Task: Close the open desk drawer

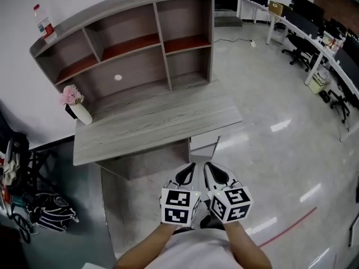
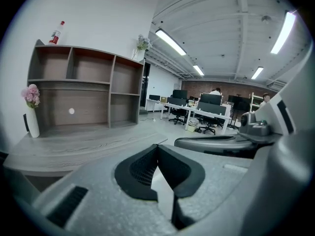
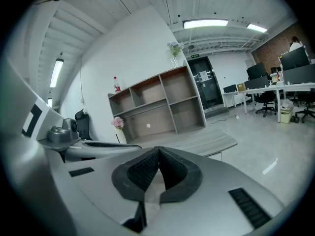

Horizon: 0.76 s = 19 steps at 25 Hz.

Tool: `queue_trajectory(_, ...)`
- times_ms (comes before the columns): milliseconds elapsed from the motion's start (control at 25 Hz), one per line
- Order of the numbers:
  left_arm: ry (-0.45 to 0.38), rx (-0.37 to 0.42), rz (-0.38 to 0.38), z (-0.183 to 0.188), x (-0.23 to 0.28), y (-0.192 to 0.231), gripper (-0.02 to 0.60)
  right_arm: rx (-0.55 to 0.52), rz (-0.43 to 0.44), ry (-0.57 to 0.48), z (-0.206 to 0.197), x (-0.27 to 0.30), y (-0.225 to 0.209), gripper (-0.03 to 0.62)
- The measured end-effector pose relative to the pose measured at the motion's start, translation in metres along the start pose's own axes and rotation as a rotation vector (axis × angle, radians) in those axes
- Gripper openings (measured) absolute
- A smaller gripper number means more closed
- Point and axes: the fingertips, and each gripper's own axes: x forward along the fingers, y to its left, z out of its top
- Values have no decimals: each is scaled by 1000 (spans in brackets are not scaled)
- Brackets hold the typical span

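Note:
A grey wooden desk (image 1: 151, 125) with a shelf hutch (image 1: 129, 43) stands ahead of me. Under its right front edge shows the pale drawer (image 1: 203, 143); how far it stands out I cannot tell. My left gripper (image 1: 192, 165) and right gripper (image 1: 206, 165) hang side by side just in front of the drawer, close to my body and apart from it. In the left gripper view the left gripper (image 2: 157, 147) has its pads pressed together with nothing between them. The right gripper (image 3: 158, 149) is likewise shut and empty in its own view.
A white vase of pink flowers (image 1: 78, 108) stands at the desk's left end. A bottle (image 1: 45, 24) sits on top of the hutch. Bags (image 1: 53, 209) lie on the floor at the left. Office desks and chairs (image 1: 314, 43) line the far right.

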Motion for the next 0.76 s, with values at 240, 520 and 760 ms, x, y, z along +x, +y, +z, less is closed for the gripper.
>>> queue_trajectory(240,1,-4,7,-9,-21,9,2,-28,-10,-6,-6,-5,24,0)
queue_trajectory(520,5,-1,-5,-14,-32,14,2,-31,-19,-10,-6,-6,34,0)
queue_trajectory(760,7,8,-7,-20,-37,13,2,-41,-11,-9,-12,-8,42,0)
